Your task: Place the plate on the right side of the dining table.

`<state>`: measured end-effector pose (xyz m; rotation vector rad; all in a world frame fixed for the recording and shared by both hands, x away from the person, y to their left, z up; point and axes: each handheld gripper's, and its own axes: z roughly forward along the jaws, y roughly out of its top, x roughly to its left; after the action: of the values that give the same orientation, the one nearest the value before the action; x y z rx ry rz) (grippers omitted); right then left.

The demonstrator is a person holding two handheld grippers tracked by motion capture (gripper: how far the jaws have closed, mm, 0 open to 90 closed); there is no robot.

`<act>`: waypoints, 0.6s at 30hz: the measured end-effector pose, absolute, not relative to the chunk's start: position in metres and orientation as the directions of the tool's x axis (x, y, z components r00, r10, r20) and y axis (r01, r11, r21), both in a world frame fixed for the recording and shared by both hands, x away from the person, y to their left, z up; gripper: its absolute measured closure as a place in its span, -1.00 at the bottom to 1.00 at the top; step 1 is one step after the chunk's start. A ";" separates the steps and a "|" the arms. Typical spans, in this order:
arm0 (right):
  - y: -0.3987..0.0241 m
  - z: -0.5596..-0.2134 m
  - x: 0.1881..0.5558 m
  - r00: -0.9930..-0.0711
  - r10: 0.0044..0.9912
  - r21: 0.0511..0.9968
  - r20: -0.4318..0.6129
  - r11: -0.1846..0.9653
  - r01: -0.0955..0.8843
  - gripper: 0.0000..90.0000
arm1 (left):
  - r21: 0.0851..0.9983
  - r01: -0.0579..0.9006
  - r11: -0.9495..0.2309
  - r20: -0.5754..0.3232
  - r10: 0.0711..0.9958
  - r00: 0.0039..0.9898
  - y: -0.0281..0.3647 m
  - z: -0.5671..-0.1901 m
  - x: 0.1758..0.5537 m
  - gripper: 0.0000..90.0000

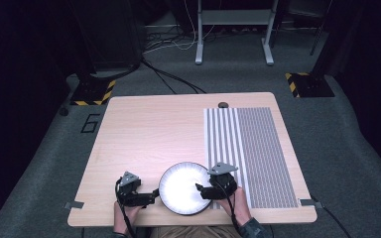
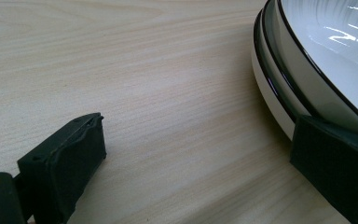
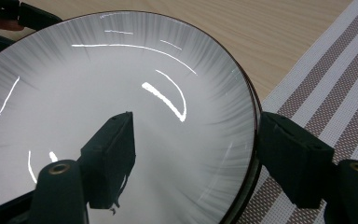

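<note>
- Where the person's left hand [image 1: 127,214] comes in at the near edge of the counter [image 1: 149,129], the left hand-held gripper [image 1: 151,195] lies low on the light wood, pointing right toward the white plates [image 1: 184,188].
- Its jaws stand wide apart, released: in the left gripper view one jaw rests over bare wood, and the other sits against the outer rim of the plates [image 2: 279,88], with nothing clamped between them.
- That same view shows black-edged rims stacked one over another, so more than one plate lies there; how many, I cannot tell.
- Middle of the near edge: the plates sit flat on the counter, between the two hand-held grippers, glossy white with faint grey streaks running in from a thin dark rim [image 3: 121,93].
- Right of them, the right hand-held gripper [image 1: 201,191] reaches in from the person's right hand [image 1: 235,201].
- Its jaws straddle the plate's right rim, one over the inside of the dish and one outside it, above the mat; a gap shows around the rim, so it is parted and not clenched.
- Farthest right, a striped grey-and-white placemat [image 1: 258,153] covers the right part of the counter, its left edge just beside the plates.
</note>
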<state>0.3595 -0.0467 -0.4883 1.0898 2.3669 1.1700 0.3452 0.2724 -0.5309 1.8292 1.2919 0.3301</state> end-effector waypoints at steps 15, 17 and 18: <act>-0.040 -0.499 0.361 -0.691 0.715 0.762 0.103 0.390 0.517 -0.32 | 0.753 0.644 -0.137 -0.199 0.885 0.421 0.271 -0.530 0.344 -0.95; -0.040 -0.499 0.361 -0.691 0.715 0.762 0.102 0.391 0.517 -0.32 | 0.751 0.647 -0.130 -0.203 0.888 0.414 0.272 -0.530 0.344 -0.96; -0.039 -0.500 0.361 -0.691 0.716 0.762 0.100 0.392 0.516 -0.32 | 0.750 0.653 -0.108 -0.219 0.890 0.400 0.274 -0.530 0.344 -0.98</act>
<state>0.3613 -0.0388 -0.4998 1.0889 2.4067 1.1841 0.3443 0.2738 -0.5295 1.8396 1.3309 0.3661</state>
